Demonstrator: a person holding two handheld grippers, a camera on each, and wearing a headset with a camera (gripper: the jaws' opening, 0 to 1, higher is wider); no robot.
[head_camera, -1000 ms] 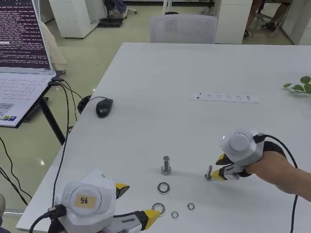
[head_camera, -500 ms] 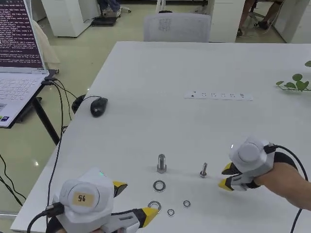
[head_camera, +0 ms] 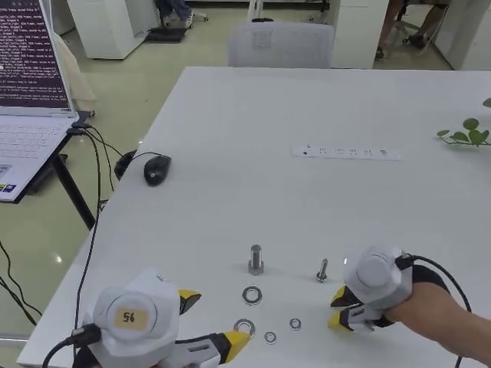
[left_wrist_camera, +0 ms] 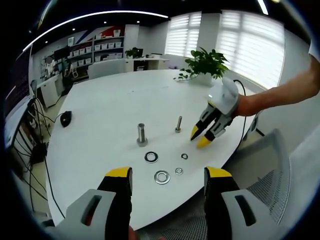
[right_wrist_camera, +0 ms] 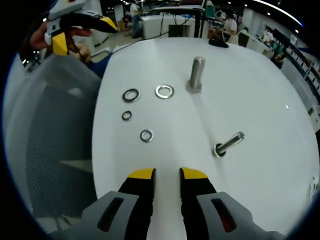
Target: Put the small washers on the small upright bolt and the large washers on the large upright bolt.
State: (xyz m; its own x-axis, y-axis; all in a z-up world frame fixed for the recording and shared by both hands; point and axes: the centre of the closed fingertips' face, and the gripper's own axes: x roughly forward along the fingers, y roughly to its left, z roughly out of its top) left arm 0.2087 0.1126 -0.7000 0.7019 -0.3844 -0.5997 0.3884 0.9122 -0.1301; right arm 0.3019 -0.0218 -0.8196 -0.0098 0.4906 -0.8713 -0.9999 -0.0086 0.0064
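We see left claw (head_camera: 215, 320) at near edge of white table (head_camera: 230, 153), jaws wide apart, nothing in them. Near big washer (head_camera: 245, 327) lies flat by its yellow tip. Far big washer (head_camera: 252, 294) lies flat near big bolt (head_camera: 255, 259), which stands up. Two small washers (head_camera: 270, 336) (head_camera: 295, 323) lie flat to right. Small bolt (head_camera: 322, 270) stands up. Right claw (head_camera: 336, 309) just beside it, jaws a little apart, holding nothing.

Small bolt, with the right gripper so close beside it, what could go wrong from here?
The small bolt stands upright, unheld; the right gripper, open just beside it, could knock it over. The small washers lie flat and close together, so the jaws may slip off or shove one away.
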